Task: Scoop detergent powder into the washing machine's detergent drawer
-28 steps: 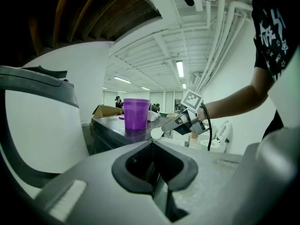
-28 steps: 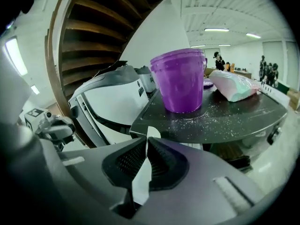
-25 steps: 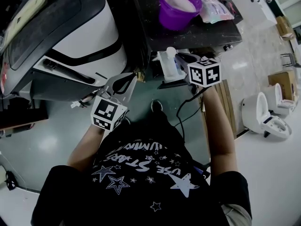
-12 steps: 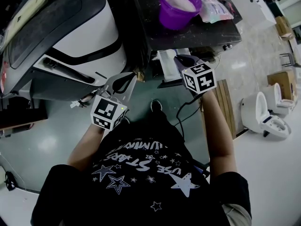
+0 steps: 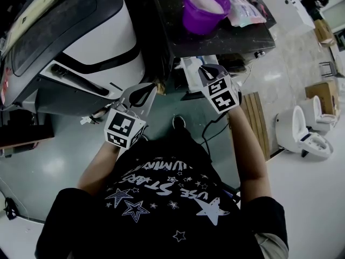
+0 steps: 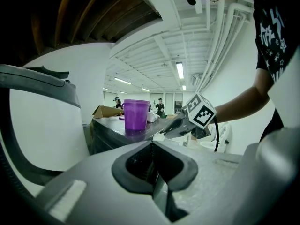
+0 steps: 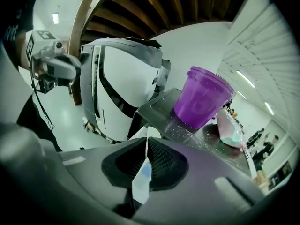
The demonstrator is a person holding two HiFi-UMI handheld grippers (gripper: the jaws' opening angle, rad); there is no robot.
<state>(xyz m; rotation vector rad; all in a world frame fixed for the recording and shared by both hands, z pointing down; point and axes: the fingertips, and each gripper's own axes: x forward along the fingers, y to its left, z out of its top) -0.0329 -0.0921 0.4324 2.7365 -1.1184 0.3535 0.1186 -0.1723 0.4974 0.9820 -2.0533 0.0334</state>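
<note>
White scoop (image 7: 141, 175), clamped lengthwise, pointing forward along jaws

Cup (image 5: 204, 8) on table (image 5: 229, 36), bag (image 5: 247, 9) right of it, washer (image 5: 102, 36) left of table

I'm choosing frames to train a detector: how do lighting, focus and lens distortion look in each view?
Head view: dim, with pale glare on the floor, yet the purple tub reads clearly. Left gripper view: fisheye bends the ceiling beams, the ceiling light blows out, near jaws are soft. Right gripper view: black corner vignette, tub sharp, the white scoop in the jaws blurred.
</note>
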